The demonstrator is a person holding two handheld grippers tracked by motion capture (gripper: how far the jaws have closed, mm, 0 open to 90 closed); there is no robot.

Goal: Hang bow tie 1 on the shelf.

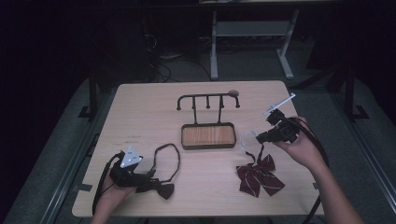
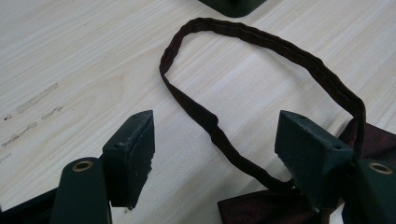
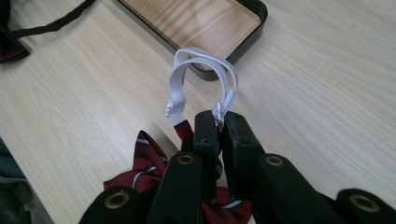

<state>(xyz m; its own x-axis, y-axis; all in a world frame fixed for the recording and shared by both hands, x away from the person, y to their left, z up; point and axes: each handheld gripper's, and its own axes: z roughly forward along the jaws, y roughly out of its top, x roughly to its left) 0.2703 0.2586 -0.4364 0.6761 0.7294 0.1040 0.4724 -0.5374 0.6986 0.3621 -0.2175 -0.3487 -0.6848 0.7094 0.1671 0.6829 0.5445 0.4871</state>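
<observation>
Strap (image 3: 205, 65) pinched in right gripper (image 3: 219, 122)

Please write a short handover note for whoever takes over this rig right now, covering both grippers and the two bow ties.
Right gripper: shut on the white strap of the striped red bow tie, lifting it; the bow itself looks to lie on the table.
Left gripper: open, jaws either side of the dark bow tie and its dark strap, which lie flat near the table's front edge.
Hook stand: its hooks carry nothing.
Done: one strap gripped.
Left: probably hanging both ties on the stand.
</observation>
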